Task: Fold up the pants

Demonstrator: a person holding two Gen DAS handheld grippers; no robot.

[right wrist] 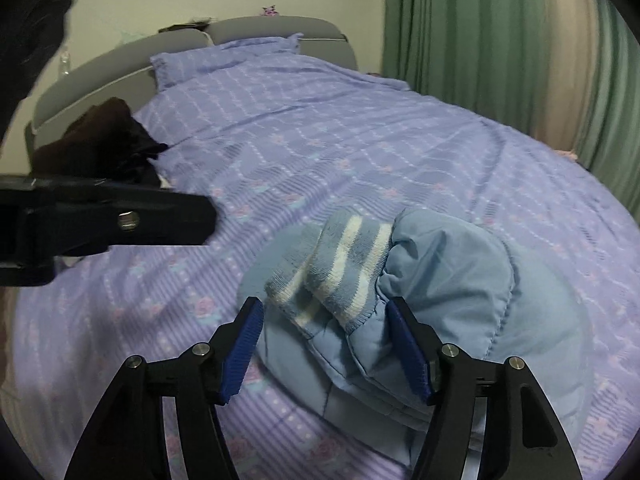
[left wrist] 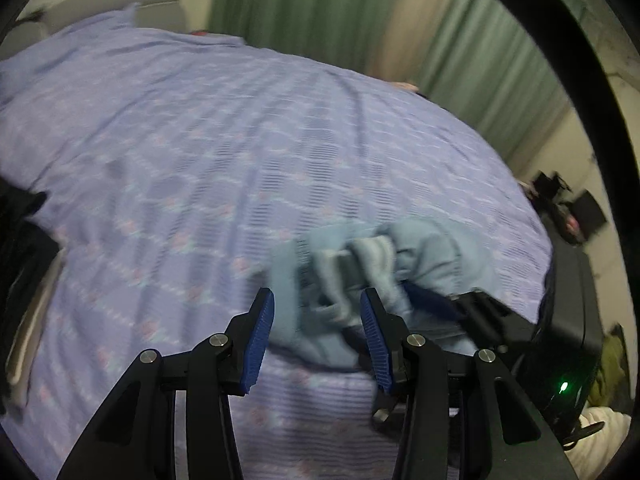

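The light blue padded pants (right wrist: 448, 280) lie bunched on the purple bedspread (right wrist: 320, 140), with a blue-and-white striped knit cuff (right wrist: 340, 264) on top. My right gripper (right wrist: 326, 344) is open, its blue pads on either side of the cuff end of the bundle, just above it. In the left wrist view the same pants (left wrist: 384, 268) lie ahead, blurred. My left gripper (left wrist: 318, 340) is open, just short of the bundle's left edge. The right gripper's black body (left wrist: 492, 320) shows past the pants. The left gripper's black finger (right wrist: 120, 216) shows at the left in the right wrist view.
A dark garment (right wrist: 104, 140) lies near the pillow (right wrist: 224, 56) and grey headboard (right wrist: 280, 28). Green curtains (right wrist: 500, 40) hang along the bed's far side. A black case with a green light (left wrist: 568, 360) stands off the bed's right edge.
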